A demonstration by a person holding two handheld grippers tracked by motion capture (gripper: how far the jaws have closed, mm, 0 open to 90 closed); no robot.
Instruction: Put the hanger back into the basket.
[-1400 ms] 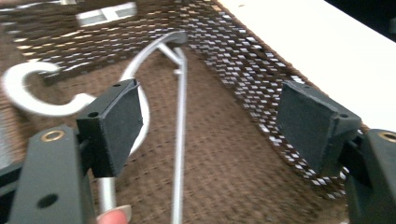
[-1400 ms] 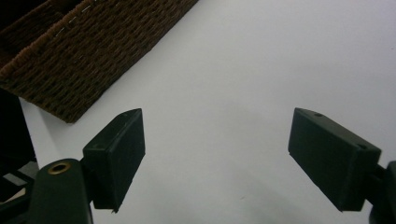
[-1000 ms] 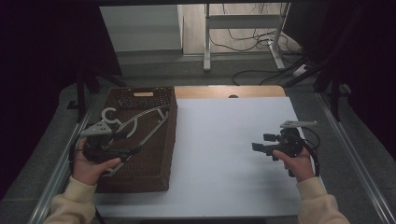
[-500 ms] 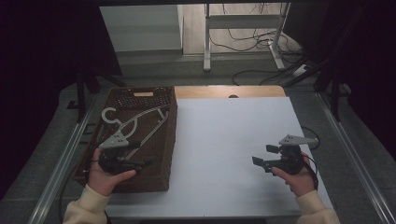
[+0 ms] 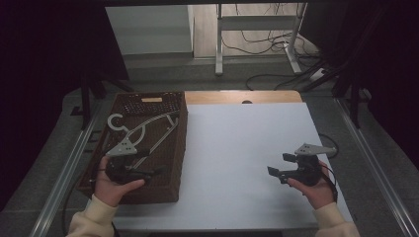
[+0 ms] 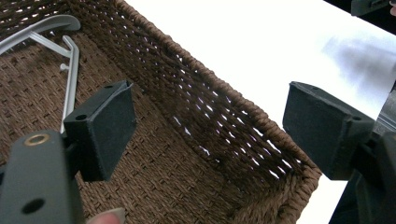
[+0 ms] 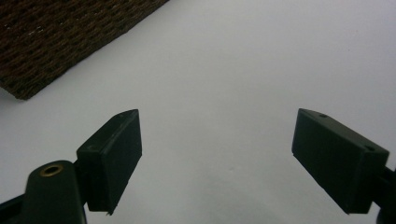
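Both sets of fingers spread wide, nothing between them. Left gripper (image 5: 129, 168) sits over the near end of the wicker basket (image 5: 170, 148), fingers (image 6: 105, 126) above the weave. Grey hanger (image 5: 143, 129) lies flat in the basket, just far of those fingers, not touching. Right gripper (image 5: 289, 169) hovers over the bare white surface (image 5: 237, 148), well apart. No readable writing.

Rough brown woven wicker basket (image 5: 148, 190), smooth pale plastic hanger (image 5: 143, 129), matt white tabletop (image 5: 237, 148), matt black tongs' pads (image 6: 109, 126)
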